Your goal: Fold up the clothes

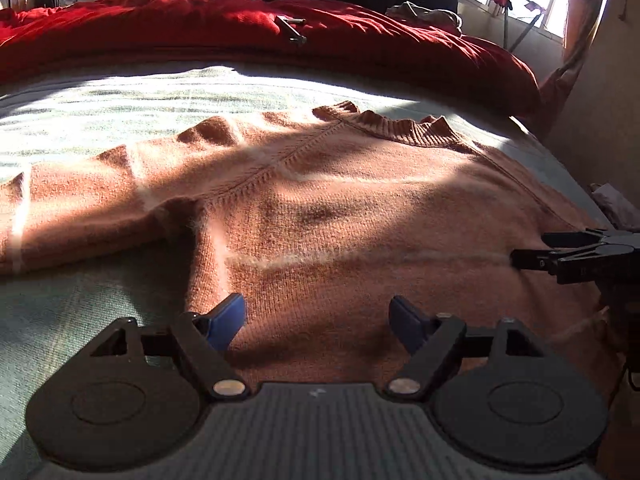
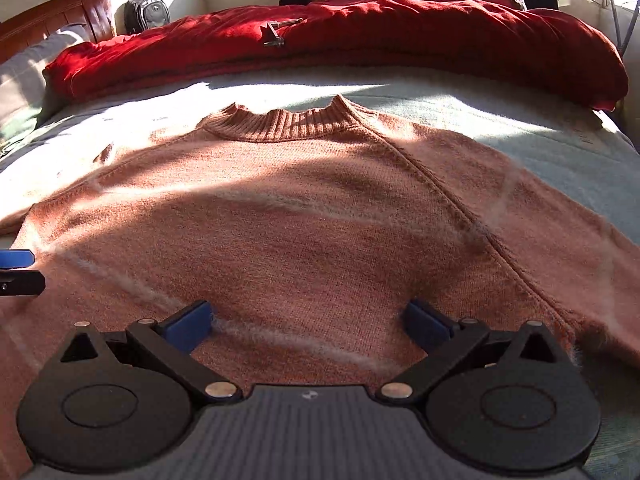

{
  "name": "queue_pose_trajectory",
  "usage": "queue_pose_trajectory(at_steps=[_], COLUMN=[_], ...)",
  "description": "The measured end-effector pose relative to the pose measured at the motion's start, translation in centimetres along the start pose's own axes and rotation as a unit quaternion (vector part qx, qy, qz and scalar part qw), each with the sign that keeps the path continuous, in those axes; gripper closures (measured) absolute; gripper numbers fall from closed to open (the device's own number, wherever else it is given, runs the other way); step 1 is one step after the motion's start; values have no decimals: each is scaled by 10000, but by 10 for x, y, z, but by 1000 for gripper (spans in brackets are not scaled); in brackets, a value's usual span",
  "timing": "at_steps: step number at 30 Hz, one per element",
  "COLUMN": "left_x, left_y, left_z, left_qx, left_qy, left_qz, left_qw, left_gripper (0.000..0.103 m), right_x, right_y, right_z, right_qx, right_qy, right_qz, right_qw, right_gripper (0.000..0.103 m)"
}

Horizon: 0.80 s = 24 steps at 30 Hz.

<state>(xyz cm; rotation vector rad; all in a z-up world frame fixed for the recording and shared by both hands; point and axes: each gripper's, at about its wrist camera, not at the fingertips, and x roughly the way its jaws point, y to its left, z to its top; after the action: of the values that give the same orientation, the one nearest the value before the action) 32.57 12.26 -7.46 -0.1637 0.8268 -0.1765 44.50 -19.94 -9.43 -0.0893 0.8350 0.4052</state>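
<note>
Left wrist view: sweater lies spread flat on bed, collar far side. Left tongs & right tongs both wide open, empty, low over hem. Risk: fuzzy knit may bunch or slip if pinched shallow.

left gripper | being held low, fingers spread wide, pointing toward 12 o'clock || right gripper | being held likewise, fingers parted wide

A red duvet heaps along the bed's far side, a backpack beyond it.
</note>
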Motion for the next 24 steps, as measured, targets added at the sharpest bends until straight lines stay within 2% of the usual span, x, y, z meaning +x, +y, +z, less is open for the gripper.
queue_pose_trajectory(at_steps=[5,9,12,15,20,24], left_x=[1,31,32,17,-18,-42], left_y=[-2,-7,-11,-2,33,72], left_z=[19,28,19,6,2,23], left_qx=[-104,-89,115,46,-366,-759], left_qy=[-276,-49,-30,-21,42,-241], left_qz=[-192,-151,-13,18,-187,334], left_qw=[9994,9998,9999,10000,9991,9963], left_gripper=[22,22,21,21,21,21], right_x=[0,0,-1,-1,0,0], right_y=[5,6,5,4,3,4], right_z=[-5,-10,-11,-13,-13,-14], right_qx=[-87,-73,-61,-48,-37,-43], right_qy=[-175,-349,-403,-457,-503,-518], right_qz=[-82,-109,-90,-70,-50,-63], right_qw=[9998,9993,9991,9989,9987,9986], right_gripper=[0,0,0,0,0,0])
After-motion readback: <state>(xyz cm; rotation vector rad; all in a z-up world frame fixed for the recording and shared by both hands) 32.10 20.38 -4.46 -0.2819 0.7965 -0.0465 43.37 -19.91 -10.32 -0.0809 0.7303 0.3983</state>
